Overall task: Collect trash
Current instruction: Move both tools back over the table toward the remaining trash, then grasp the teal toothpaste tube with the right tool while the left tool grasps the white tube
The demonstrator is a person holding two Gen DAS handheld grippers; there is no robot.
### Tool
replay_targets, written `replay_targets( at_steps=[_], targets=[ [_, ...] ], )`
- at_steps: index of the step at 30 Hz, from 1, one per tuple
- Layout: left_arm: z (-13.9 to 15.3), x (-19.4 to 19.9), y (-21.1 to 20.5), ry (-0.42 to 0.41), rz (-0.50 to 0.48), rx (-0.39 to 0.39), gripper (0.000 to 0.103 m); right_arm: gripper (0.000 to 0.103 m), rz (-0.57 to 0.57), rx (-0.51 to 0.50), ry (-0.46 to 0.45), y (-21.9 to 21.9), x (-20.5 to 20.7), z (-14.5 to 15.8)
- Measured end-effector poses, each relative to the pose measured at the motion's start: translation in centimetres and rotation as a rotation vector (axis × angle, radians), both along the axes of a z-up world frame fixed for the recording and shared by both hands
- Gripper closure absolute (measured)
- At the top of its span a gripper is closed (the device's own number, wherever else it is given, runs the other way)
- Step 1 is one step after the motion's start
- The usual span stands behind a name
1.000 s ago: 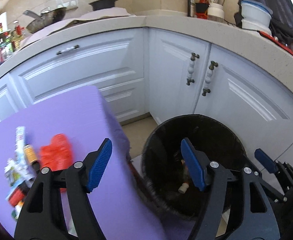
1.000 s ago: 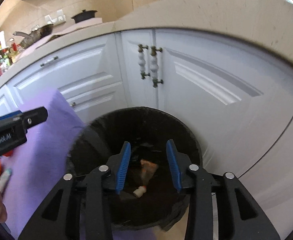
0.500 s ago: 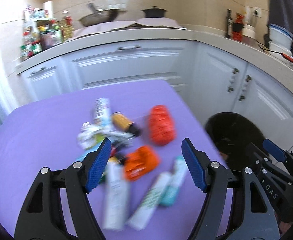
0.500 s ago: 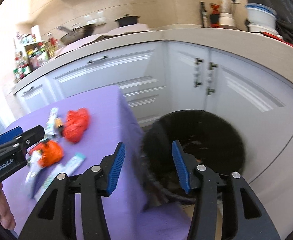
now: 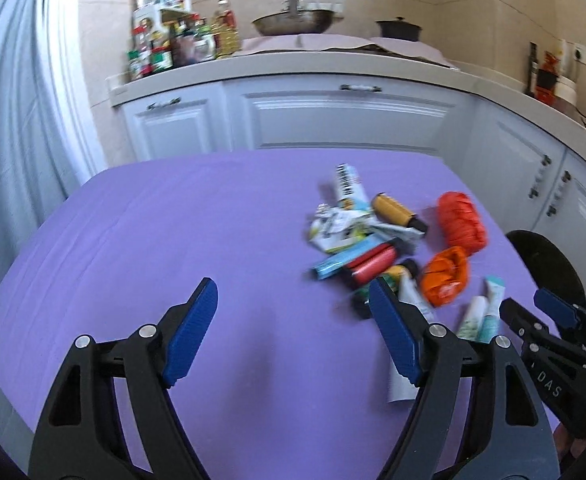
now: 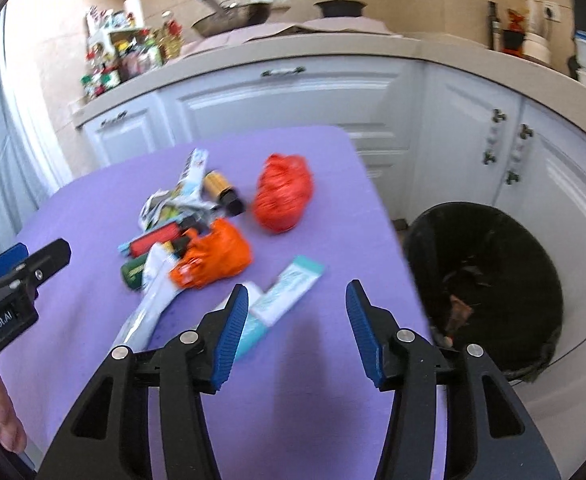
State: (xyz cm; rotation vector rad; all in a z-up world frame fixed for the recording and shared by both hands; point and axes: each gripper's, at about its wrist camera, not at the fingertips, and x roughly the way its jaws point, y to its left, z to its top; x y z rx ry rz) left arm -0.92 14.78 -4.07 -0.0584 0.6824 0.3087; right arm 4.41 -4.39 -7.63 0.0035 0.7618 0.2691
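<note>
**Over the purple table: both claws empty, pile ahead, bin off the rt edge**

Nearest the cameras: left gripper (image 5: 293, 332) over bare cloth, jaws spread wide and opening, nothing btwn them. Right gripper (image 6: 297, 336) spread less wide, also empty; its left finger hangs just over the teal-and-white tube (image 6: 283, 294).

Trash pile sits mid-table: white tube (image 6: 149, 300), orange bag (image 6: 213, 260), red bag (image 6: 283, 194), wrappers and small bottles beyond. Bin (image 6: 489, 280) on the floor just off the table's right edge (image 6: 385, 216), some scraps already inside.

Risks, my read:
- Pile is tangled; a grab at one piece prob drags neighbours along.
- Tubes are flat and slick; a shallow pinch may skid them toward the near edge.
- Bags are soft, may snag or spill on the lift.
- Grippers close side by side; both going for the pile could clash.

Room: wide bare cloth left of the pile. Right side tight, cabinets (image 6: 533, 184) just behind the bin.
</note>
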Motion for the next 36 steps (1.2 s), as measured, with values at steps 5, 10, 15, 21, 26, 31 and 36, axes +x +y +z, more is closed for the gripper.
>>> replay_targets(
  at_steps=[5,10,15,21,26,31,36],
  targets=[
    [-0.6,-0.4,1.5,0.008,0.028,-0.018,0.027,0.052,0.020,-0.056,0.037,1.3,0.1,-1.1],
    [-0.9,-0.4,1.7,0.012,0.028,-0.032,0.027,0.052,-0.009,-0.086,0.049,0.7,0.0,-1.4],
    [-1.1,-0.3,1.5,0.013,0.019,-0.043,0.027,0.052,-0.041,-0.096,0.054,-0.3,0.0,-1.4],
    [-1.2,-0.4,1.1,0.010,0.012,-0.049,0.027,0.052,-0.041,-0.102,0.060,-0.4,-0.4,-1.7],
    [-1.4,-0.6,0.7,0.016,0.003,-0.051,0.027,0.061,-0.037,-0.087,0.063,-0.7,-0.5,-1.7],
    [-1.5,-0.7,0.3,0.016,-0.007,-0.062,0.027,0.088,-0.005,-0.082,0.065,-0.5,-0.7,-1.8],
    [-1.3,-0.7,-0.9,0.005,-0.033,-0.060,0.027,0.092,-0.003,-0.073,0.041,-0.9,-1.1,-1.3]
  ],
)
